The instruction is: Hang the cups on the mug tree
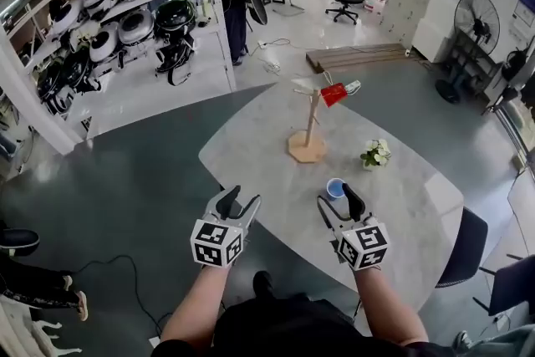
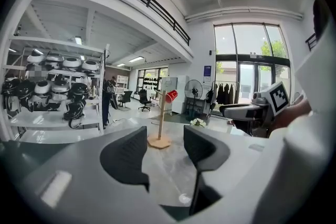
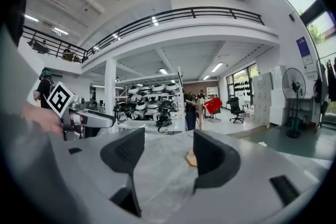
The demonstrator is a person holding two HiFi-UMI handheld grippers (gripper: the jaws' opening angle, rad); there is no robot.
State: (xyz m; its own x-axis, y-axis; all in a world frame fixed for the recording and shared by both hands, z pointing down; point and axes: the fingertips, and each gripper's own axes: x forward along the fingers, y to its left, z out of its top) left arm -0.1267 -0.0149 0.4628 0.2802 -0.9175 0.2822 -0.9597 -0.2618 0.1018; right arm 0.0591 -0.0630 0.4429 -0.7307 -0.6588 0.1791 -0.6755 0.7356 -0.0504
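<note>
The wooden mug tree (image 1: 309, 126) stands mid-table on the pale stone table (image 1: 410, 213). A red cup (image 1: 333, 94) hangs on its upper right peg, with a pale cup (image 1: 353, 86) just beyond it. A blue cup (image 1: 335, 188) stands upright at the near edge, right at the fingertips of my right gripper (image 1: 338, 199). It does not show in the right gripper view, where the right gripper (image 3: 163, 152) is open and empty. My left gripper (image 1: 241, 198) hovers at the table's near left edge. Its own view shows the left gripper (image 2: 165, 141) open and empty, facing the tree (image 2: 161, 113) and red cup (image 2: 171, 96).
A small pot of white flowers (image 1: 375, 153) sits right of the tree. A dark chair (image 1: 464, 247) stands at the table's right edge. A shelf rack of helmets (image 1: 125, 12) fills the far left, and a floor fan (image 1: 476, 21) stands far right.
</note>
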